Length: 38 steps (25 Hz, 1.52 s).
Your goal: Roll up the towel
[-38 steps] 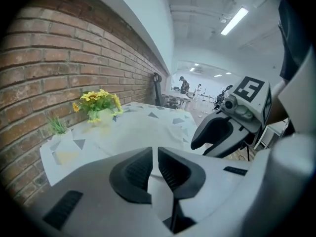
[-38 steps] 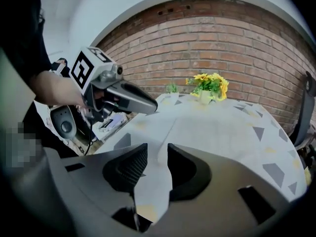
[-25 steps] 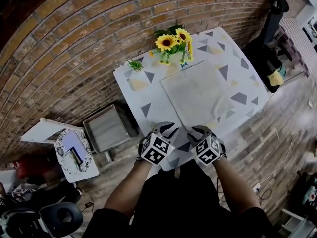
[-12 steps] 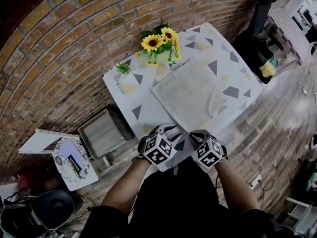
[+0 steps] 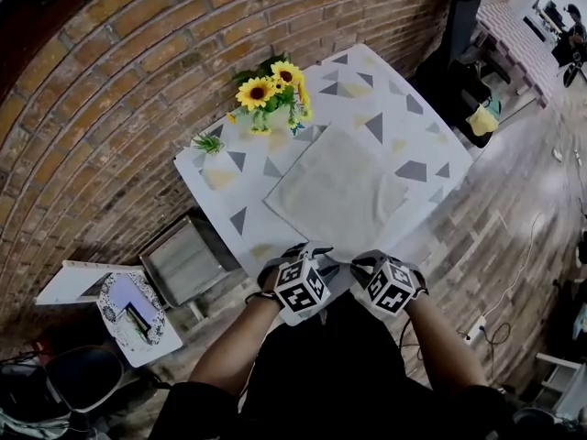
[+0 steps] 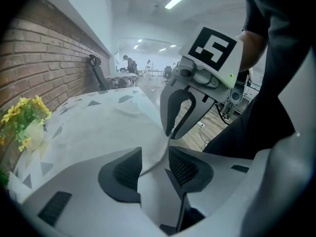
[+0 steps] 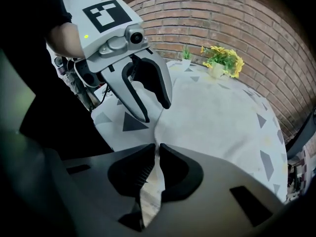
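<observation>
Seen from the head: a white table top (image 5: 415,117) printed with grey and yellow triangles, pushed against a red brick wall (image 5: 128,62). Spread flat over its middle and near side, a pale grey square cloth towel (image 5: 335,191), not yet rolled, with its near edge at the table's near corner, where the 2 grippers sit close side by side.

Pinching that near edge with the right gripper (image 5: 363,262) (image 7: 157,162): jaws closed down within the last moment to a thin slit, cloth pressed between the dark ribbed pads (image 7: 129,174) and trailing back behind them.

Just to its left, the left gripper (image 5: 315,250) (image 6: 153,164), tilted down toward the table, jaws apart and opened wider a moment ago. Passing through the gap, 1 fold of the towel's edge, not squeezed from both sides.

On the table's far side, near the wall: a bunch of yellow sunflowers in a small pale vase (image 5: 266,94). Beside it, toward the left corner, a small green plant in a white pot (image 5: 206,145). Both well apart from the grippers.
</observation>
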Tool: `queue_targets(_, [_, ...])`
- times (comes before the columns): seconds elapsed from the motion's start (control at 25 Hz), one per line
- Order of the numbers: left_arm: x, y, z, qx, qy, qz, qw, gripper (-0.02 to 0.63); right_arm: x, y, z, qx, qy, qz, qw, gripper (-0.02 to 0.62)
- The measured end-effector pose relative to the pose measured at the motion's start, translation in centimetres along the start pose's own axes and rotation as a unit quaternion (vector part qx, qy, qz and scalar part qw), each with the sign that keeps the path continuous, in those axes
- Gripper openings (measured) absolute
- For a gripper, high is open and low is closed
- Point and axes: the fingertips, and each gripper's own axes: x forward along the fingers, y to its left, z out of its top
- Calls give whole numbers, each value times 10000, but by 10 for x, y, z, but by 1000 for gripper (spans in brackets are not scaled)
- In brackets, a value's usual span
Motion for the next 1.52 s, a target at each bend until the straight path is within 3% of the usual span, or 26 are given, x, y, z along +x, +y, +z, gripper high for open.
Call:
queue_targets(0.36, [16,-9,1,132,307,-314,9989,169,14,-19,2,-304,292,420,9982,67])
queue_targets(0.6, [34,-12,3,401,407,-192,9982,167,13,-28,5,-349,200,458,9981,87])
queue_targets(0.8, [47,-10,0,744,587,-46,9955,60,6,-30,0,-161,68,469,9987,112])
queue_targets(0.96, [50,-10,-4,554,584,-159,9966,32,-11,-34,1,-286,-287,118,9991,101])
queue_targets(1.12, [50,-9,-5,240,540,-295,9978,31,-16,-13,6,-537,-640,195,9963,71])
queue_targets(1.52, [45,-8,-8,76,572,-322,9978,34,20,-10,-10,-887,-71,134,9959,137])
